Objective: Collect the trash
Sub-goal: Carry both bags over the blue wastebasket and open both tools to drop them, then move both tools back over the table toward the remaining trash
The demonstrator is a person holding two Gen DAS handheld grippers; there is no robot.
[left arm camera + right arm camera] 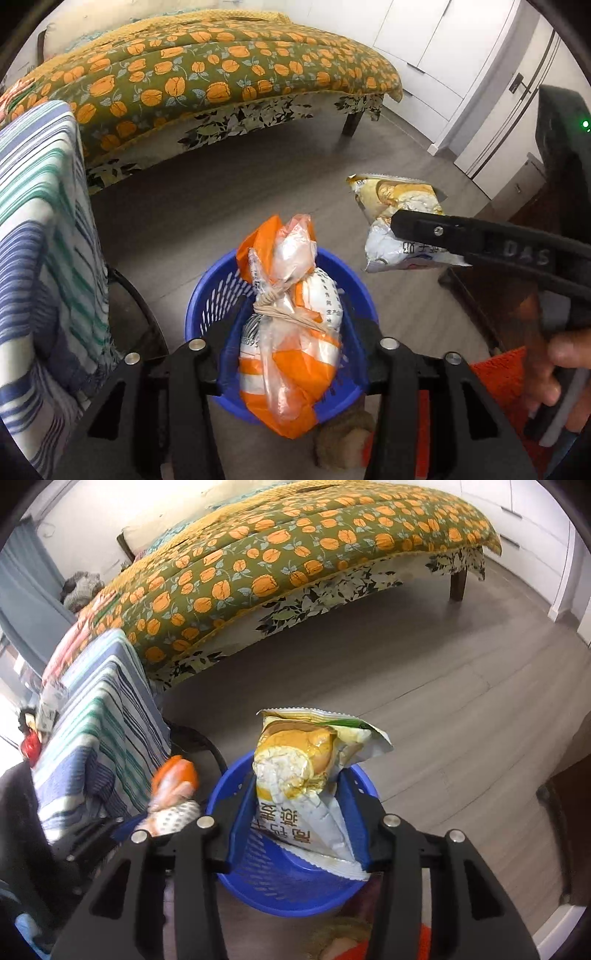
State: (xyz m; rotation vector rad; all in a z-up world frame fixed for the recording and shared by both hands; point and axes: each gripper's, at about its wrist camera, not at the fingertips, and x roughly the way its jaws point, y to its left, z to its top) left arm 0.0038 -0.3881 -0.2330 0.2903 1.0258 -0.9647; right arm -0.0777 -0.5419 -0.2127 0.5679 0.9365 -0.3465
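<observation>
A blue slotted basket (207,302) stands on the floor below both grippers. In the left wrist view a tied orange-and-white plastic bag (295,369) lies over its mouth. My left gripper (295,325) is open around the bag, with basket showing on both sides between bag and fingers. The right wrist view shows the same bag (173,786) blurred at the left. My right gripper (299,779) holds a yellow-and-white snack wrapper (295,775) upright above the basket (295,897), touching both pads. Its finger (436,230) crosses the wrapper (399,206) in the left wrist view.
A bed with an orange-flowered cover (207,74) fills the back. Striped cloth (40,221) hangs over a chair at the left. White cupboards (461,55) and dark furniture (491,295) are at the right. An orange mat (502,373) lies near the basket. A hand (561,365) grips the right handle.
</observation>
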